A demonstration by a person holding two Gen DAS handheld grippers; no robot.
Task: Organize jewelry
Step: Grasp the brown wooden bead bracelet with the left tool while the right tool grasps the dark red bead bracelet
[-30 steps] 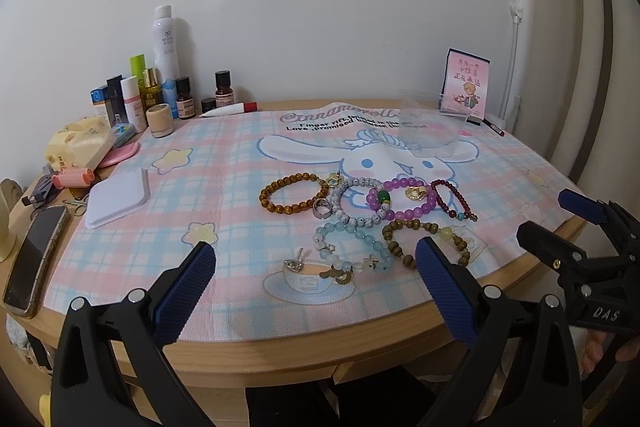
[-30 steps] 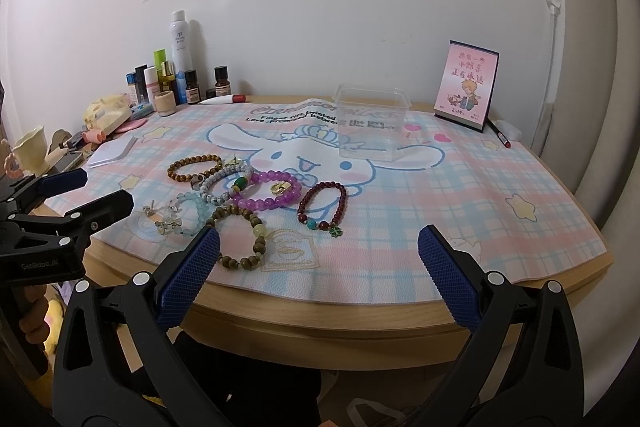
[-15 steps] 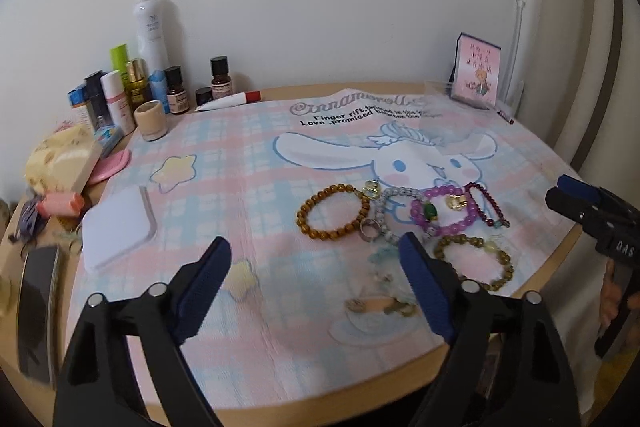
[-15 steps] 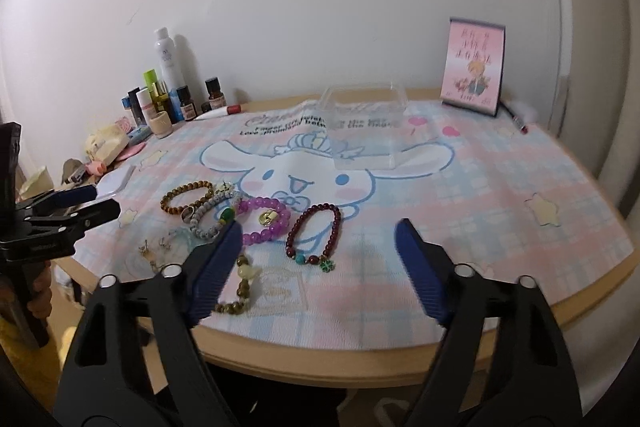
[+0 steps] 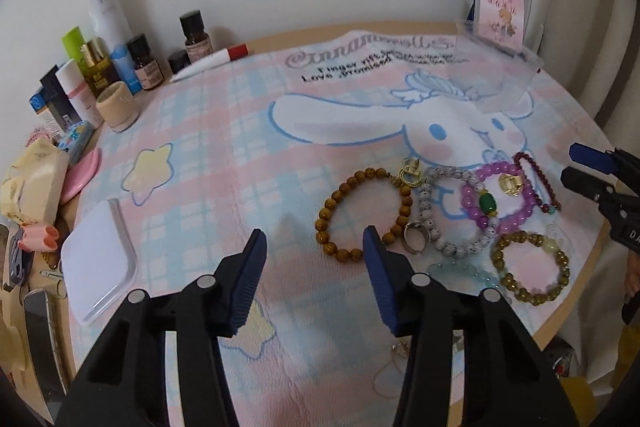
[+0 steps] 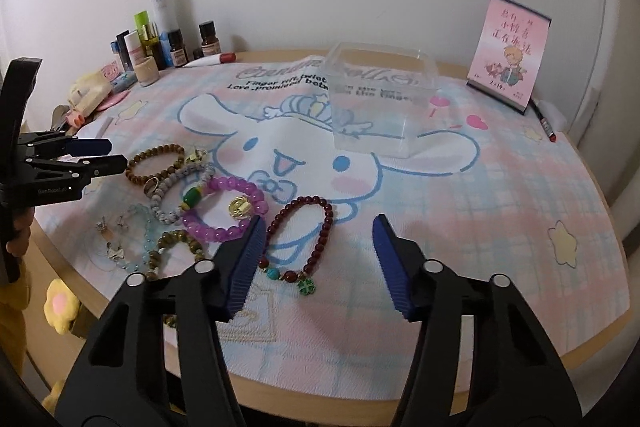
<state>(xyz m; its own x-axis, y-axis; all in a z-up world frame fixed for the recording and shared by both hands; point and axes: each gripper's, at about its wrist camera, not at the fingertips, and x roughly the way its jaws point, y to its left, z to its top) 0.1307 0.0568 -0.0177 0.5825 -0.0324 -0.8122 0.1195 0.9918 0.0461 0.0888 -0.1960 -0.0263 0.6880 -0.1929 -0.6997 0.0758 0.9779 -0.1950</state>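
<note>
Several bead bracelets lie on the pink and blue cartoon mat [image 5: 224,155]. A brown bead bracelet [image 5: 362,213] lies just ahead of my open, empty left gripper [image 5: 316,259]. Beside it are a grey bracelet [image 5: 448,207], a purple one [image 5: 498,197], an olive one [image 5: 530,267] and a silver ring [image 5: 416,237]. A dark red bracelet [image 6: 300,239] with a green clover charm lies between the jaws of my open, empty right gripper [image 6: 320,259]. A clear plastic box [image 6: 380,103] stands farther back on the mat.
Cosmetic bottles [image 5: 104,39] crowd the back left corner. A white flat case [image 5: 98,259] and a phone [image 5: 40,339] lie at the left edge. A pink standing card [image 6: 510,51] and a pen [image 6: 542,119] are at the back right. The table's round edge [image 6: 400,395] is near.
Both grippers have moved forward and down over the table toward the bracelets. The left jaws have narrowed somewhat. The bracelets have not moved.
</note>
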